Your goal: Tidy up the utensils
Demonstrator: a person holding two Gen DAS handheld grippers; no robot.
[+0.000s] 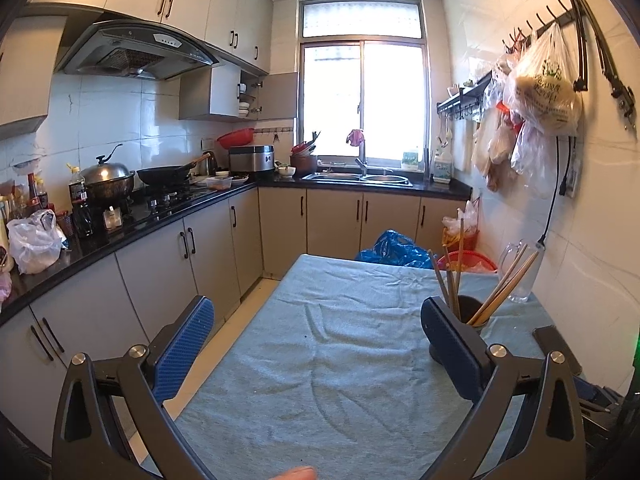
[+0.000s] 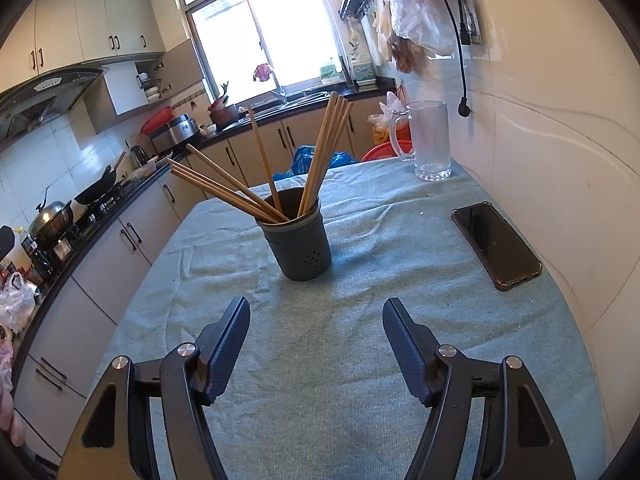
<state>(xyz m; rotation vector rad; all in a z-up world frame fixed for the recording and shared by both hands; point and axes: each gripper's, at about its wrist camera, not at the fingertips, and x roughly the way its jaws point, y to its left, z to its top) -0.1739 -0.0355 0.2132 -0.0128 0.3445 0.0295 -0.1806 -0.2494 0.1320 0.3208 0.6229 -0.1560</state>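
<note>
Right wrist view: dark holder cup (image 2: 301,240) stands upright mid-worktop on the grey-blue cloth (image 2: 360,360), wooden chopsticks (image 2: 320,160) already in it, fanned in two bunches plus one near-upright stick, tips down, ends leaning on the rim. Likely judgement: sticks are collected, task looks near done or done, since no loose utensil shows on the cloth. Right gripper (image 2: 316,344) hangs short of the cup, jaws released and apart, nothing between them, aimed at the cup base. Left gripper (image 1: 318,344) jaws spread wide, empty; in the left wrist view the cup (image 1: 472,312) sits just behind its right-hand finger, partly hidden, so whether that finger touches the cup I cannot tell. Around: phone (image 2: 496,246) lies flat near the wall edge, well apart from the cup; glass mug (image 2: 430,140) stands at the far corner beside the tiled wall (image 2: 560,140). Blue bag (image 2: 308,158) and red basin (image 2: 384,150) sit below beyond the far edge. Kitchen counter (image 1: 168,216) with wok and pots runs left, clear of both grippers. In the way: leaning stick ends stick out leftward and could snag on a pass over the cup; phone limits room on the right.
</note>
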